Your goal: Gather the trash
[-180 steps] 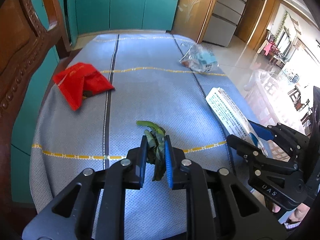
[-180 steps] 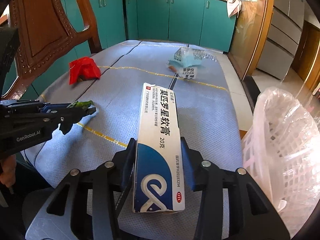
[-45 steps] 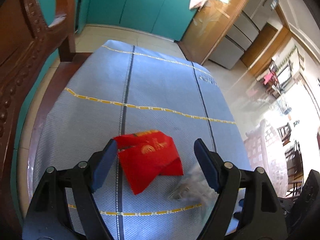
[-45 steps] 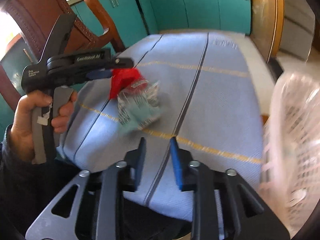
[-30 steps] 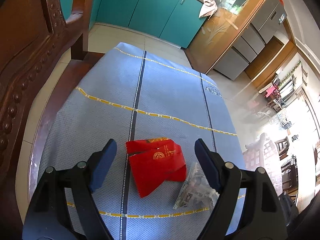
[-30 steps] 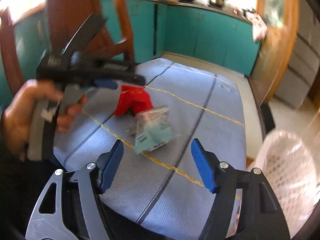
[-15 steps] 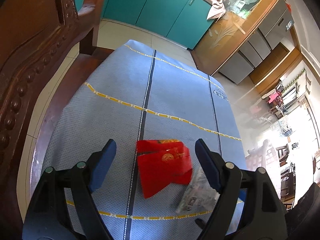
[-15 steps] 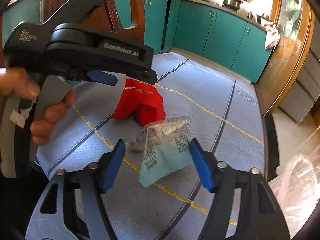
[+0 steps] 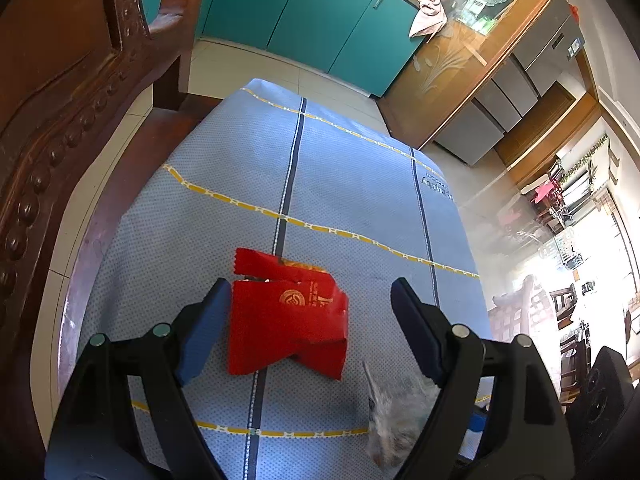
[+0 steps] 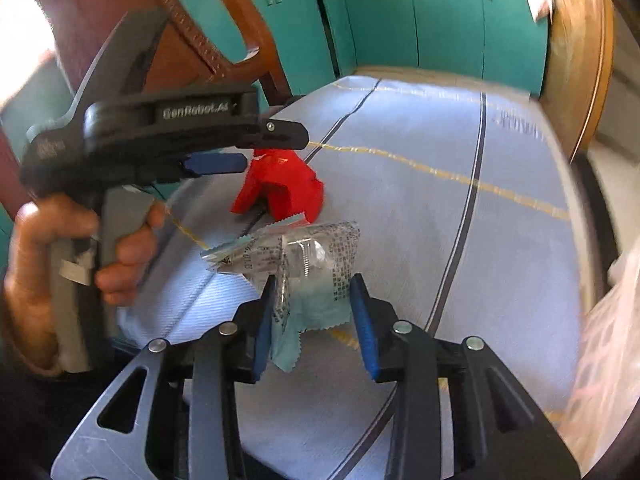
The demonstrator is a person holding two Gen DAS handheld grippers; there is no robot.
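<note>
A crumpled red packet (image 9: 286,320) lies on the blue tablecloth (image 9: 352,184). My left gripper (image 9: 311,284) hovers just over it, open, one finger on each side and neither touching it. In the right wrist view the red packet (image 10: 284,192) sits under the left gripper (image 10: 272,150), which a hand holds. In front of it lies a clear and teal plastic wrapper (image 10: 312,264). My right gripper (image 10: 316,292) is closing on that wrapper, and both blue pads touch its crumpled sides. The same wrapper (image 9: 396,416) shows blurred at the lower right of the left wrist view.
A carved wooden chair (image 9: 60,120) stands close at the table's left side. A white plastic basket (image 10: 612,340) is blurred past the table's right edge. Teal cabinets (image 10: 440,20) line the far wall. The tablecloth (image 10: 440,200) lies bare beyond the red packet.
My right gripper's jaws have narrowed from wide apart to pinching the wrapper, which now looks squeezed and crumpled. The left gripper stays open over the red packet.
</note>
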